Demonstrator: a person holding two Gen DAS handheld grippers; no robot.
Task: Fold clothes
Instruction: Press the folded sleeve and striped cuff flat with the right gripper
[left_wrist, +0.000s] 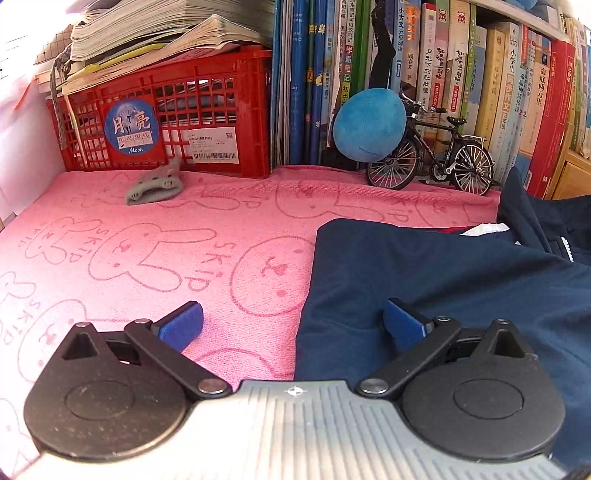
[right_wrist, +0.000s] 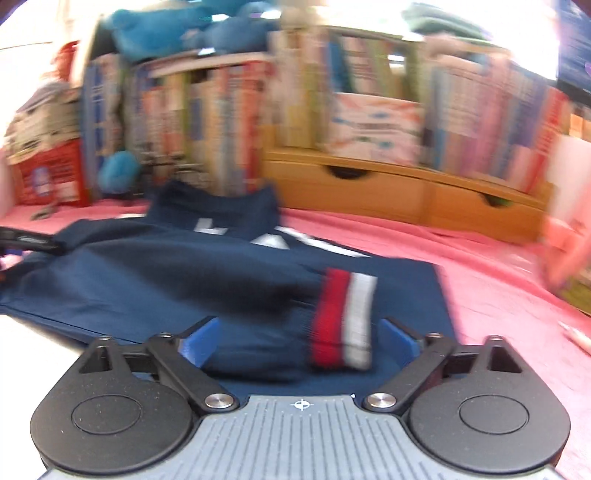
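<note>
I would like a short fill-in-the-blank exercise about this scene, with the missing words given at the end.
1. The navy jacket lies on a ____ towel printed with rabbits.
2. The model bicycle stands in front of a row of ____.
3. The sleeve cuff between the fingers of the right gripper has red and ____ stripes.
4. The crate behind the small grey cloth is ____.

Missing words: pink; books; white; red

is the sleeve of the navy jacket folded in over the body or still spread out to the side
Folded in. The sleeve, with its red and white cuff, lies across the navy jacket body rather than out on the pink towel.
</note>
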